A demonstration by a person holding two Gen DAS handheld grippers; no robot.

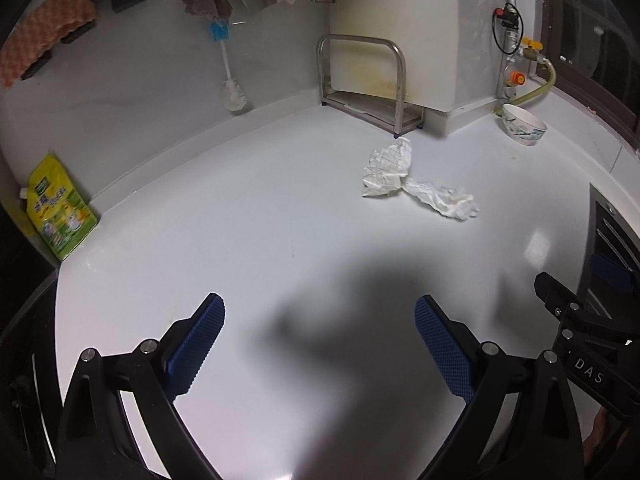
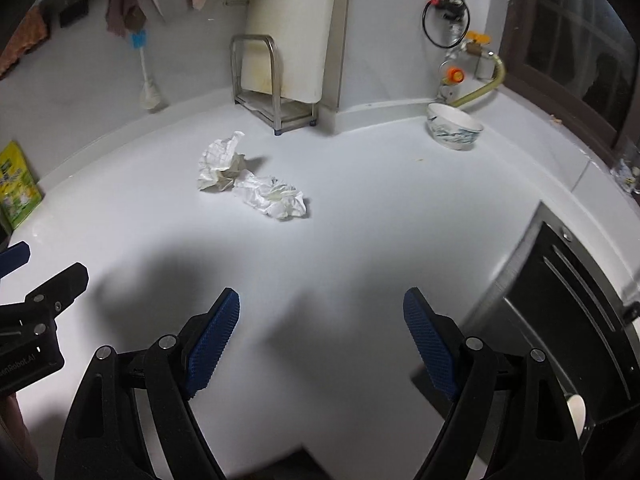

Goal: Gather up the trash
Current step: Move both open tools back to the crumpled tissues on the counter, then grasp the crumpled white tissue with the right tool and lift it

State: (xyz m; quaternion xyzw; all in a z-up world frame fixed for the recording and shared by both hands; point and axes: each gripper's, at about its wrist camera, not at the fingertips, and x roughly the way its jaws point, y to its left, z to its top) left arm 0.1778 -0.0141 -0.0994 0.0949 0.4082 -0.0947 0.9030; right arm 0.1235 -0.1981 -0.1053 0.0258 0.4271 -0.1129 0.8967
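On the white countertop [image 1: 248, 216], two crumpled paper wads [image 1: 412, 178] lie untouched at 12 o'clock ahead of the left gripper [image 1: 320, 344] and right gripper [image 2: 320, 338], both wide and empty: approach step, next needs reaching in and closing on one.

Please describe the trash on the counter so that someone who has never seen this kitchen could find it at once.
Look at the white countertop, in front of the metal rack at the back wall. There lie two crumpled paper wads, touching each other. They are the only wrinkled things; the bowl to the right is smooth and patterned.
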